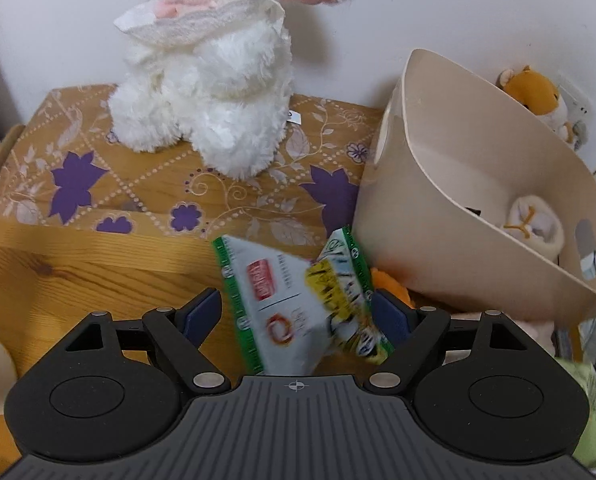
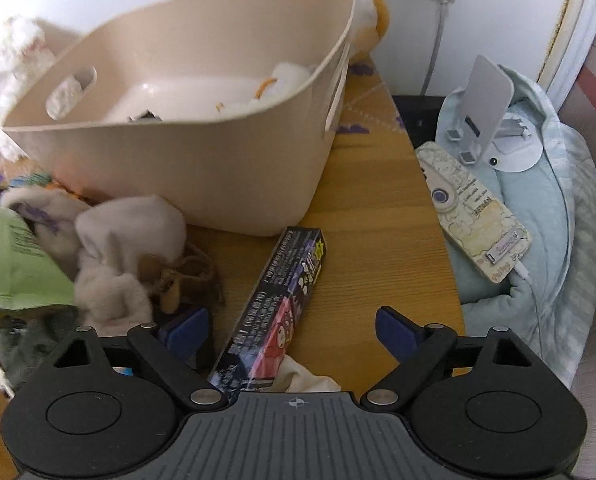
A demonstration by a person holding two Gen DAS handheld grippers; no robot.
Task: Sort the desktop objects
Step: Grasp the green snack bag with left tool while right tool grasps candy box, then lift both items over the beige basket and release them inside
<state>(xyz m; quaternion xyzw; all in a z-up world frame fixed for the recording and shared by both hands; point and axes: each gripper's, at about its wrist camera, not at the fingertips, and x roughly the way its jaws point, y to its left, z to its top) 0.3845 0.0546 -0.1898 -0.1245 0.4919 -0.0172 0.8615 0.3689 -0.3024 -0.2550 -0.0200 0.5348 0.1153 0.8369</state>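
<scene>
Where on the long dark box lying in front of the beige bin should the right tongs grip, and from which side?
Grip the long dark box across its narrow width, near its middle, coming down from above. It lies flat on the wooden tabletop, long axis pointing toward the beige bin, and already sits between the open right tongs. Its near end rests against white cloth, so avoid that end.

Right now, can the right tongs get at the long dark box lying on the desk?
Probably yes. The right tongs are open, and the dark box already lies between the fingers with nothing on top. The beige bin sits just beyond its far end.
</scene>
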